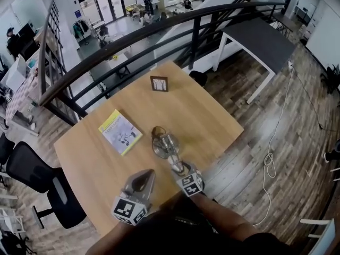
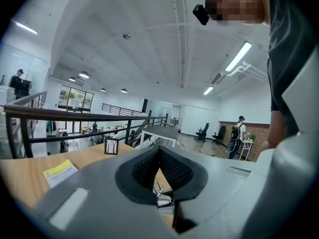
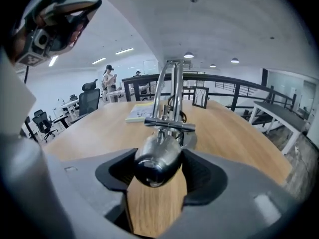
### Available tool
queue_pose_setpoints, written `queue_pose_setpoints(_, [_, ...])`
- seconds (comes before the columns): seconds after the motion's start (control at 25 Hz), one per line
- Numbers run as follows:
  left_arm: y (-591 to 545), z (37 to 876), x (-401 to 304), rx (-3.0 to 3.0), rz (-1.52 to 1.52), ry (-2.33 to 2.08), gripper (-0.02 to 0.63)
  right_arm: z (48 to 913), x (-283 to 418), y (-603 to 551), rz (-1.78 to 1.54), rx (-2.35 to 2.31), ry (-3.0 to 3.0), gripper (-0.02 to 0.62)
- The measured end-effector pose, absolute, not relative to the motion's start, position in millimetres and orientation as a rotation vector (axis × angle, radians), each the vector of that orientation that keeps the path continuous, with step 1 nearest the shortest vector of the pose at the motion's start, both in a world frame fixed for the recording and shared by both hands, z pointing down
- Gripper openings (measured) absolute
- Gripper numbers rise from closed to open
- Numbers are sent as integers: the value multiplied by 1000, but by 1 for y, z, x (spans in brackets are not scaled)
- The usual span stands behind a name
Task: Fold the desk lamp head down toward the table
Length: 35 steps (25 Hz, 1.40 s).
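Far left, off the table's corner – a black office chair (image 1: 33, 170). On the wooden table (image 1: 212, 116), left of middle, a yellow-edged booklet (image 1: 120, 132) lies flat.

My left gripper (image 1: 144, 178) hangs over the near part of the tabletop, just beside the lamp and apart from it. In the left gripper view its jaws are pressed together, pads (image 2: 172, 169) meeting at the tip, nothing between them.

Centre: the chrome desk lamp (image 1: 164, 144), its base on the table. Behind it, near the far edge, a small dark picture frame (image 1: 159, 83) stands upright.

My right gripper (image 1: 179, 168) is clamped on the lamp head (image 3: 155, 156) – a rounded chrome shell held between both pads, low over the wood at my side of the table. The lamp's twin arms (image 3: 169, 88) rise behind it.

Far right, beyond the railing: a grey table (image 1: 260, 36).
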<state>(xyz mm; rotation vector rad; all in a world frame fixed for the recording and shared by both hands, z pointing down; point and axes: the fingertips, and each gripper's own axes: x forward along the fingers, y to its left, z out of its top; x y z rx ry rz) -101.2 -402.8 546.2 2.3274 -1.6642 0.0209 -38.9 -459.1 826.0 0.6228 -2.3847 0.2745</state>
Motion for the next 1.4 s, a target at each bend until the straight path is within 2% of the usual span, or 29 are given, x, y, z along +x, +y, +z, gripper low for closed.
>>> queue_pose_setpoints(0.6, [-406, 544, -108, 2290, -15, -1744, 0, 831, -40, -462, 262, 589, -2369, 275])
queue_pose_setpoints(0.88, [-393, 522, -107, 2396, -95, -1692, 0, 777, -8, -439, 324, 736, -2391, 267])
queue_pose_setpoints(1.24, [-377, 509, -84, 2563, -193, -1519, 0, 649, 0, -425, 260, 997, -2630, 20])
queue_pose_setpoints(1.28, [-375, 509, -80, 2573, -202, -1497, 0, 634, -2, -420, 256, 1003, -2659, 3])
queue_pose_setpoints(1.4, [-369, 511, -66, 2599, -221, -1428, 0, 600, -3, -399, 230, 1006, -2726, 3])
